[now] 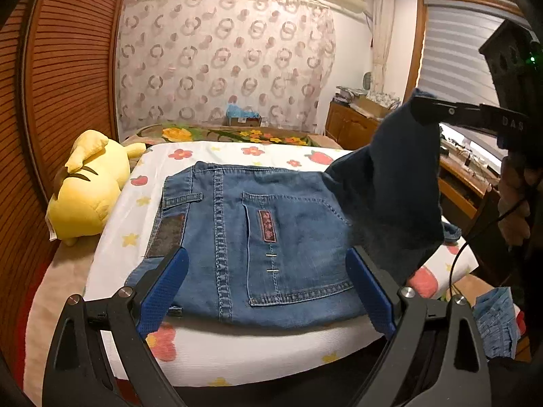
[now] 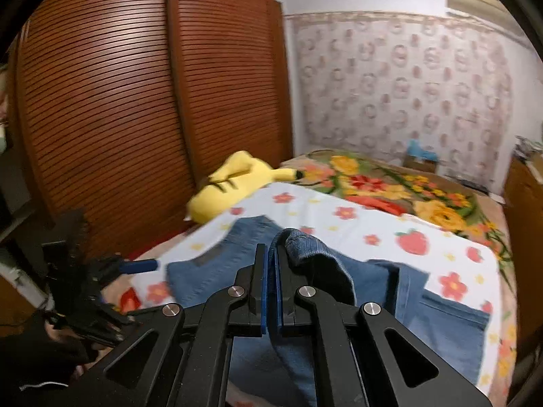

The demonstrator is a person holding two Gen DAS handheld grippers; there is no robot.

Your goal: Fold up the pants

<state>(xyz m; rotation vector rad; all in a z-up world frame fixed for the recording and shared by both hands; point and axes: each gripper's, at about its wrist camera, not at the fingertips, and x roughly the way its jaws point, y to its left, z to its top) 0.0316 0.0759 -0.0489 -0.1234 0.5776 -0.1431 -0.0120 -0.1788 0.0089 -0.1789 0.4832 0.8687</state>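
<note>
In the left wrist view, the left gripper (image 1: 268, 281) hung over the near edge of the bed with its blue pads (image 1: 163, 291) spread wide apart and nothing between them. Beyond them the jeans (image 1: 258, 224) lay flat on the white flower-print sheet (image 1: 217, 349), back pocket up, with the waistband toward the left. At the right side, the right gripper (image 1: 419, 110) had a dark fold of the denim pinched at its tip and lifted off the bed, the cloth draping down from it to the rest of the garment; a hand (image 1: 516, 203) gripped its handle. A yellow plush toy (image 1: 88, 186) lay at the left edge of the bed, beside the slatted wooden wardrobe (image 1: 68, 84). In the right wrist view, which was somewhat blurred, the right gripper (image 2: 270, 254) had its pads pressed together on a raised edge of the jeans (image 2: 441, 322), the cloth bunching over the right finger and falling away beneath. The rest of the denim spread across the sheet (image 2: 373, 224) below. The left gripper (image 2: 135, 266) showed at the left, just off the bed's edge, with the plush toy (image 2: 234, 183) beyond it near the wardrobe (image 2: 135, 101).
</note>
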